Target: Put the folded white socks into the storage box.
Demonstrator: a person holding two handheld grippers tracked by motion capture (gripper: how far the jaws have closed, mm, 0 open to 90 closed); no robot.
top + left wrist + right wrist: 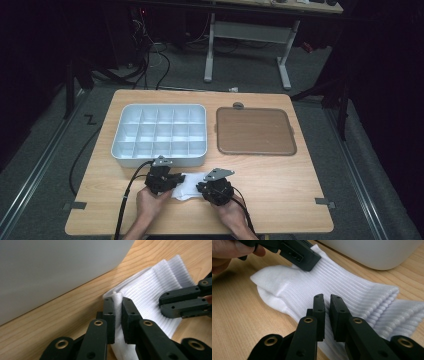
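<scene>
A white ribbed sock (189, 186) lies folded on the wooden table near its front edge, between my two grippers. The left gripper (175, 183) sits at the sock's left end. In the left gripper view, the left gripper (118, 300) is shut on a raised fold of the sock (150, 287). The right gripper (201, 189) is at the sock's right end. In the right gripper view, the right gripper (324, 298) has its jaws nearly together on the sock (342, 285), with white fabric in the narrow gap. A hand holds each gripper.
A white tray with several compartments (165, 106) stands just beyond the sock; its wall (50, 270) rises close to the left gripper. A brown flat tray (255, 131) lies at the back right. Bare tabletop (290, 190) extends to the right.
</scene>
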